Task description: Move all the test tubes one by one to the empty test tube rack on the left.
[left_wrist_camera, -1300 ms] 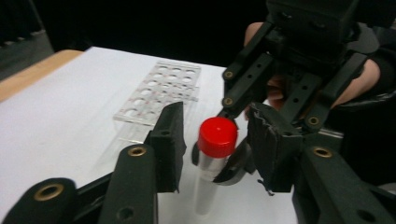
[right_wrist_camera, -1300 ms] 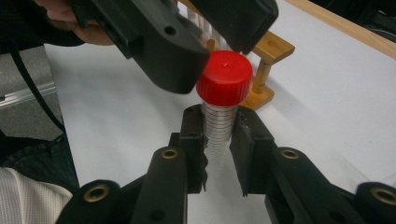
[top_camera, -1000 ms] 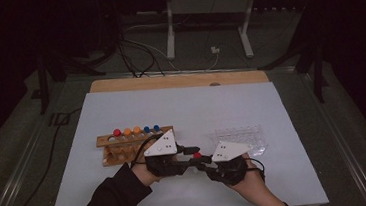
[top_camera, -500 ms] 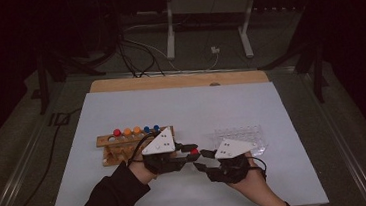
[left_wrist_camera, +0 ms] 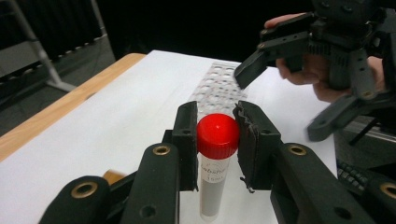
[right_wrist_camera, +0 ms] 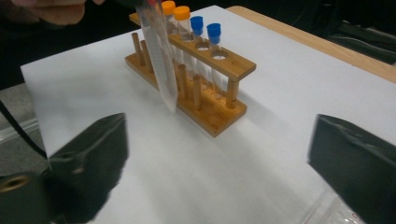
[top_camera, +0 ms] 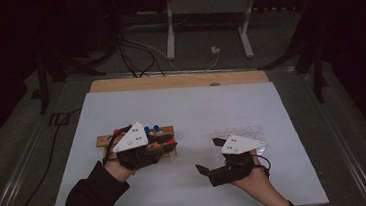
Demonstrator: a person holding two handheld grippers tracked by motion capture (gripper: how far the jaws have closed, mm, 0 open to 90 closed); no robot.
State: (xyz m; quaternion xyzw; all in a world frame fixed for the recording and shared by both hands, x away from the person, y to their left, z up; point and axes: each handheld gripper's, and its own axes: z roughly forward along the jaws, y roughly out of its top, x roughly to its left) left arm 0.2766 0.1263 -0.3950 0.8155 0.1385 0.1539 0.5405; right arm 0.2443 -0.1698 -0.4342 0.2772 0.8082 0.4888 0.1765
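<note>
My left gripper (top_camera: 167,144) is shut on a clear tube with a red cap (left_wrist_camera: 217,134), gripping it just under the cap. The tube (right_wrist_camera: 161,51) hangs tilted above the paper, in front of the wooden rack (top_camera: 105,140). That rack (right_wrist_camera: 219,70) holds tubes with orange caps (right_wrist_camera: 175,9) and blue caps (right_wrist_camera: 205,25). My right gripper (top_camera: 209,156) stands to the right, apart from the tube. Its jaws have just been opening and nothing is between them (right_wrist_camera: 219,158). In the left gripper view the right gripper (left_wrist_camera: 285,98) shows wide open beyond the cap.
A clear plastic tray (top_camera: 239,132) lies on the white sheet (top_camera: 196,107) just behind my right hand. A wooden strip (top_camera: 179,80) edges the table's far side. Beyond it are metal stand legs (top_camera: 170,39) and cables on the floor.
The right jaws have spread wide and let go of the tube. My left gripper has carried the red-capped tube left and slightly up, toward the rack.
</note>
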